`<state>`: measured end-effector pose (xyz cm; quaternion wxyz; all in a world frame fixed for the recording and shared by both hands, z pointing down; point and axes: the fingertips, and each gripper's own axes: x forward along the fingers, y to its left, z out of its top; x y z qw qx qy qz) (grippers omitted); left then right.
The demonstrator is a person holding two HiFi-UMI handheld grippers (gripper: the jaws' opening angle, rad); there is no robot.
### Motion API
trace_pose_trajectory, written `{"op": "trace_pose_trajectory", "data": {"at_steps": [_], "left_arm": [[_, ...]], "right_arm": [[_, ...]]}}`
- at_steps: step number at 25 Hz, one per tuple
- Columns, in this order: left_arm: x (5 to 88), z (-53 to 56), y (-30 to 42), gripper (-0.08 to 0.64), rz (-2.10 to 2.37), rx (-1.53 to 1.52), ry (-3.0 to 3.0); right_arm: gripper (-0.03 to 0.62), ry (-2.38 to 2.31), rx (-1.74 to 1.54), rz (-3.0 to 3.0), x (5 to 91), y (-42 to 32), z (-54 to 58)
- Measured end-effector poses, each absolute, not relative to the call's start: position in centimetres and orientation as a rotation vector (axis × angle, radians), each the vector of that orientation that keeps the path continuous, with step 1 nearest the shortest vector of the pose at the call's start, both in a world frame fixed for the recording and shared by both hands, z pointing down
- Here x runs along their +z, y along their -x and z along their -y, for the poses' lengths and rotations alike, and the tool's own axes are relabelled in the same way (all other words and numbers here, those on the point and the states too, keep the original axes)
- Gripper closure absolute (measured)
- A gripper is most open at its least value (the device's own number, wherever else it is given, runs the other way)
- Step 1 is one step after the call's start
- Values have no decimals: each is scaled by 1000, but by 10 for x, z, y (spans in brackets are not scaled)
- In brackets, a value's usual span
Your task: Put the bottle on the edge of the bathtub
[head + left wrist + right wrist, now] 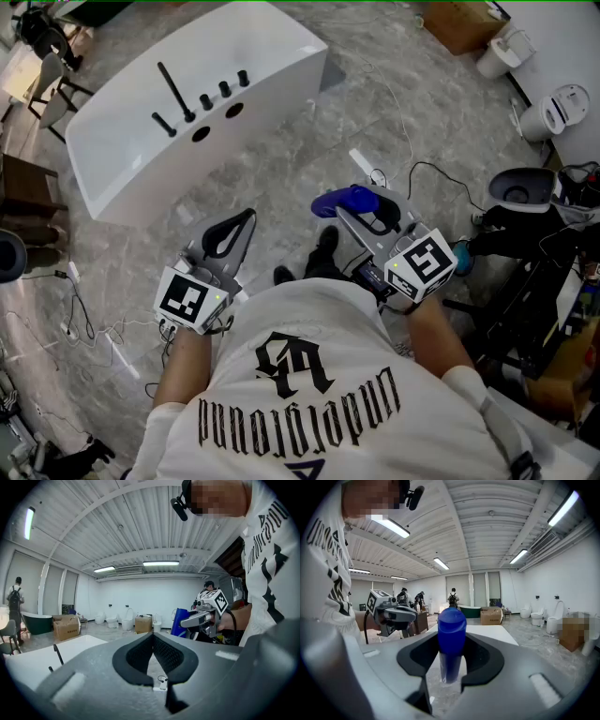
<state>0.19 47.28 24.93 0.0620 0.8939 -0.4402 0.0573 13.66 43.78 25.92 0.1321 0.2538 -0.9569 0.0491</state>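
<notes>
R tongs (pixel 367 208) were clamped on the blue bottle (pixel 343 200), pads pressed on either side of its body, jaws standing fairly wide to fit it. In the right gripper view the bottle filled the gap w/ its rounded cap end uppermost. L tongs (pixel 239 225) were closed, tips together, nothing btw them; the left gripper view showed the same, w/ only floor visible thru the loop of the pads. Both were held out in front of the person's white shirt (pixel 309 375), roughly level, L & R well apart. The bottle hung in the air over the grey marble floor (pixel 309 141), well apart from the white bathtub (pixel 272 56), which stood ahead & to the left, black tap fittings (pixel 178 94) on its flat edge. Cables (pixel 422 169) trailed on the floor. Toilets (pixel 562 108) & a cardboard box (pixel 459 23) sat far right.
</notes>
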Motion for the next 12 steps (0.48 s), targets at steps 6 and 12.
{"op": "trace_pose_trajectory", "data": {"at_steps": [6,12], "left_arm": [[252,-460,-9,552,1344,166,-2692],[261,-439,-19,552,1329,181,-2666]], "right_arm": [[437,-738,153,2770,265,-147,-424],[436,-735,140,2756,269,-158,-401]]}}
